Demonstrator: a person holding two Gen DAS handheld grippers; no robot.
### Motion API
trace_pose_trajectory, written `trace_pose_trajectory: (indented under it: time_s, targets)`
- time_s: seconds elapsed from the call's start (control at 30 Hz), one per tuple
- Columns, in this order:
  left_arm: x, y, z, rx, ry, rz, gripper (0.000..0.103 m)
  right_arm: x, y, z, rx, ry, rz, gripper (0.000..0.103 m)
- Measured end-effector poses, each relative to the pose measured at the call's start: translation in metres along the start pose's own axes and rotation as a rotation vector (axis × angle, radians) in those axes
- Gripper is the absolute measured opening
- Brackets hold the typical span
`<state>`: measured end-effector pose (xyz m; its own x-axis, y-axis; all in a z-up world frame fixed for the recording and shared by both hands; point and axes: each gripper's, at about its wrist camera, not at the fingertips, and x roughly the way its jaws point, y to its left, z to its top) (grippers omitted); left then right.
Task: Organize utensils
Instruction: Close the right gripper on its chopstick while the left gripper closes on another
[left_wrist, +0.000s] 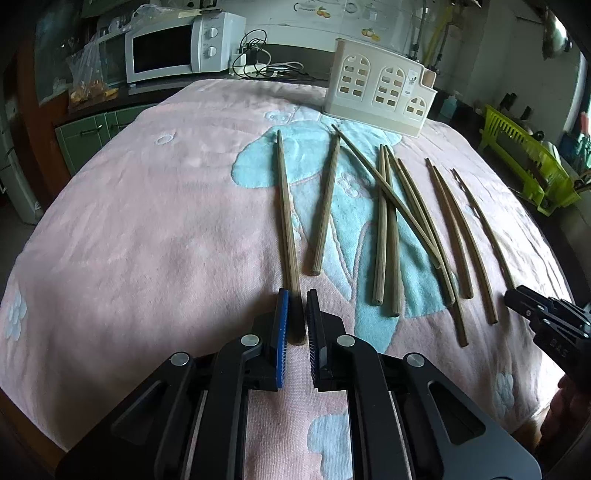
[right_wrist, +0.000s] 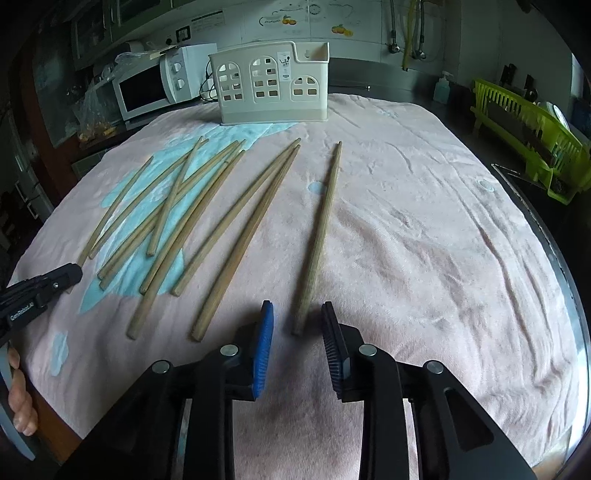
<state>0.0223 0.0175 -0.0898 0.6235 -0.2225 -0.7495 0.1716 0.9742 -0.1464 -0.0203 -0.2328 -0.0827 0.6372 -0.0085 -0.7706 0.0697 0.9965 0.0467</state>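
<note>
Several wooden chopsticks lie spread on a pink and blue towel (left_wrist: 147, 221). A cream utensil holder (left_wrist: 380, 86) with arched cut-outs stands at the far side, also in the right wrist view (right_wrist: 271, 86). My left gripper (left_wrist: 295, 295) has its jaws closed narrowly around the near end of the leftmost chopstick (left_wrist: 286, 210), which still rests on the towel. My right gripper (right_wrist: 297, 308) is open, its fingers either side of the near end of the rightmost chopstick (right_wrist: 321, 236), not touching it. Each gripper shows at the edge of the other's view.
A white microwave (left_wrist: 173, 46) and a power strip with cables stand behind the table at left. A green dish rack (right_wrist: 532, 133) stands at right. The towel (right_wrist: 424, 240) covers the whole table, whose edge curves at right.
</note>
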Motion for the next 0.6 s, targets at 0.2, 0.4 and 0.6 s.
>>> trace_pose_trajectory:
  time_s: [0.2,0.4,0.6]
  targets:
    - [0.001,0.001,0.001,-0.023,-0.001,-0.012,0.011,0.001,-0.005,0.001,0.021,-0.004,-0.009,0.012]
    - [0.004,0.004,0.004,-0.047,0.021,-0.028,0.011,-0.002,-0.014,0.000,0.048,-0.005,0.017,0.007]
    - [0.004,0.002,0.008,-0.042,0.036,-0.015,0.007,-0.021,-0.019,0.005,0.009,-0.063,-0.008,0.007]
